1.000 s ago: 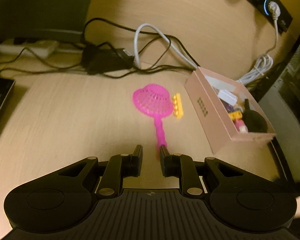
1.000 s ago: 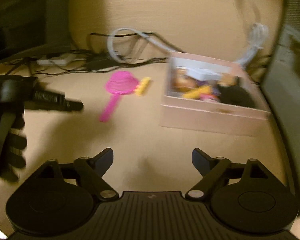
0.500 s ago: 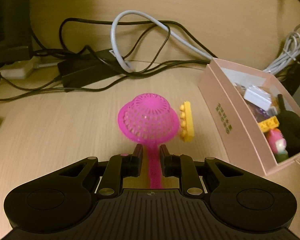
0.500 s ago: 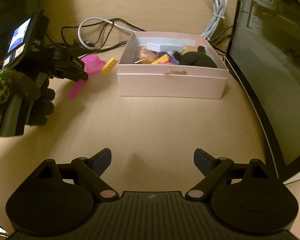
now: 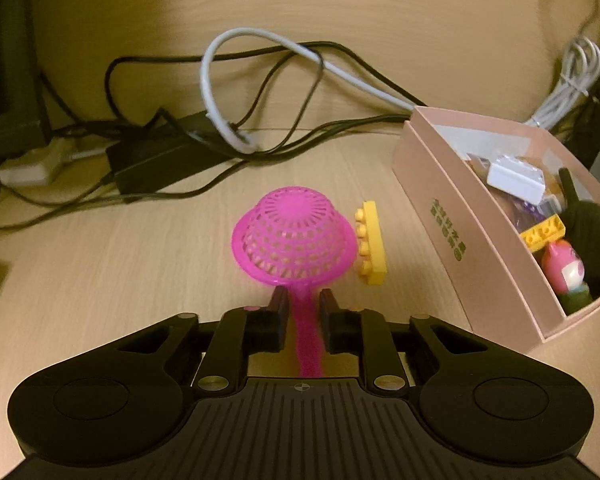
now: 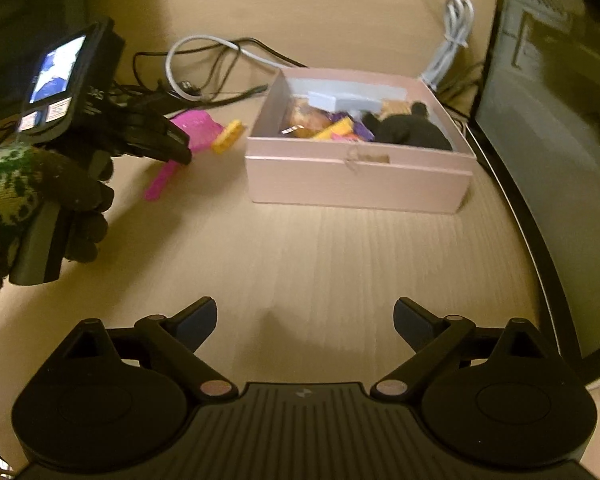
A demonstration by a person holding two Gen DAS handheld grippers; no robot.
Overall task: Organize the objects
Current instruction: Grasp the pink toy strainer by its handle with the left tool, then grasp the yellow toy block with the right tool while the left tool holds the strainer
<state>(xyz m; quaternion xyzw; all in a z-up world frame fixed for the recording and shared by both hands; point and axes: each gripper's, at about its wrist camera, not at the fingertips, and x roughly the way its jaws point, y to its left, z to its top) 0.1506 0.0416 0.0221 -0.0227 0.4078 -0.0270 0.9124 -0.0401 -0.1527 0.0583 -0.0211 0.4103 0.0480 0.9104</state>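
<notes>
The left gripper (image 5: 303,300) has advanced along the pink strainer (image 5: 296,240), its fingers now straddling the handle, not visibly clamped. The strainer lies on the desk (image 5: 120,264) beside the pink box (image 5: 452,216); pickup appears imminent. The right gripper (image 6: 304,316) idles, spread wide.

Dim, warm yellowish light tints both fisheye views; corners fall off into black and straight lines bow outward toward the edges. Ahead of the left gripper (image 5: 303,304) the cables (image 5: 260,92) are slightly smeared; soft shadows pool under the right gripper (image 6: 304,316); its left edge is blurred.
</notes>
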